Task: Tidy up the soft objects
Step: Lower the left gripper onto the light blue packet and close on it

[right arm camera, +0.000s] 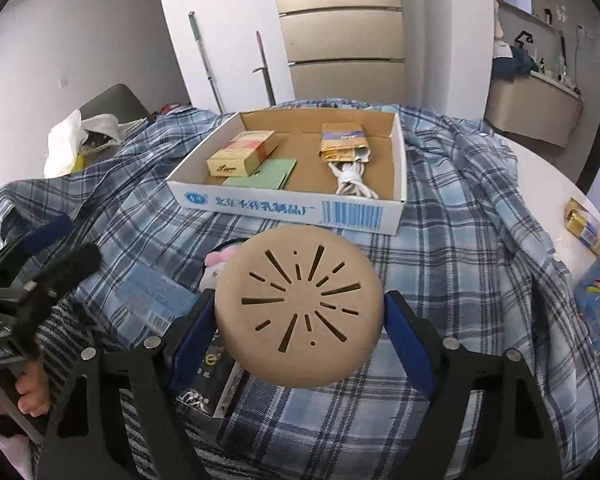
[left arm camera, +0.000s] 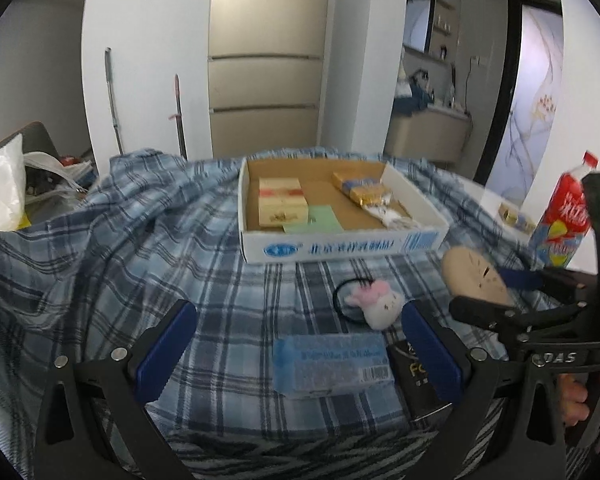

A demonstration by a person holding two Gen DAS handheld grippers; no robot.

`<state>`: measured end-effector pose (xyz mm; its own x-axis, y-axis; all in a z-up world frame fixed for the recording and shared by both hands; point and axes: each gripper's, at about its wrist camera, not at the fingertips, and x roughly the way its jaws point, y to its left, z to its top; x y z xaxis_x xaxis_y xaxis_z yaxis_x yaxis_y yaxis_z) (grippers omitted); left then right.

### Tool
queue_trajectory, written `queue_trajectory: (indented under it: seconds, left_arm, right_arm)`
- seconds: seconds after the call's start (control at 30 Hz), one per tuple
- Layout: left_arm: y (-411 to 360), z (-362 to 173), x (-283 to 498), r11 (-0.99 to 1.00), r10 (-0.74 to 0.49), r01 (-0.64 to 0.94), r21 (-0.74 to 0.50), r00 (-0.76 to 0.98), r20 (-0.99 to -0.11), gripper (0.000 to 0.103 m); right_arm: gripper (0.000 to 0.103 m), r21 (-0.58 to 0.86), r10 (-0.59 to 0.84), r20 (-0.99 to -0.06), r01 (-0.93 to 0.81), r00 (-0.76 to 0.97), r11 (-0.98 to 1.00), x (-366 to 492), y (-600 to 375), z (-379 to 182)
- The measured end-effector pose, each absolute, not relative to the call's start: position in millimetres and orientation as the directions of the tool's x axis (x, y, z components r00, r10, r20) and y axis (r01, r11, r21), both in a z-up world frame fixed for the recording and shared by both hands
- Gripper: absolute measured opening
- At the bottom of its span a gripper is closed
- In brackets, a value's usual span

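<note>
A round tan squishy bun [right arm camera: 300,308] with cut slots is lifted above the plaid cloth [right arm camera: 460,240], and my right gripper [right arm camera: 300,300] is shut on it, a blue pad against each side. It also shows in the left wrist view as the bun [left arm camera: 468,276] in the right gripper [left arm camera: 486,288]. My left gripper [left arm camera: 300,312] is open over a pale blue tissue pack [left arm camera: 328,364]. A pink and white plush hair tie [left arm camera: 380,304] lies just beyond the pack. The left gripper [right arm camera: 64,244] is at the left edge of the right wrist view.
A shallow cardboard box [left arm camera: 340,246] sits further back on the cloth, holding small cartons, a green card and a white cable. A black packet [left arm camera: 412,376] lies beside the tissue pack. A red drink bottle [left arm camera: 568,216] stands at right, a white plastic bag [left arm camera: 4,188] at left.
</note>
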<state>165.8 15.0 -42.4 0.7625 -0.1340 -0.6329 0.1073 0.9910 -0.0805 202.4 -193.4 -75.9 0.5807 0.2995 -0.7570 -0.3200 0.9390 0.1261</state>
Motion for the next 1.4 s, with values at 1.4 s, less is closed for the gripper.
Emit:
queue_trajectory:
  seconds: [1.4]
  left_arm:
    - [-3.6,-88.0,199.2,0.967,-0.233,0.212,-0.143,0.499,-0.835,0.078]
  right_arm:
    - [0.081,0.159,0.327,-0.765,-0.33,0.554,0.931,200.4,-192.8,-76.8]
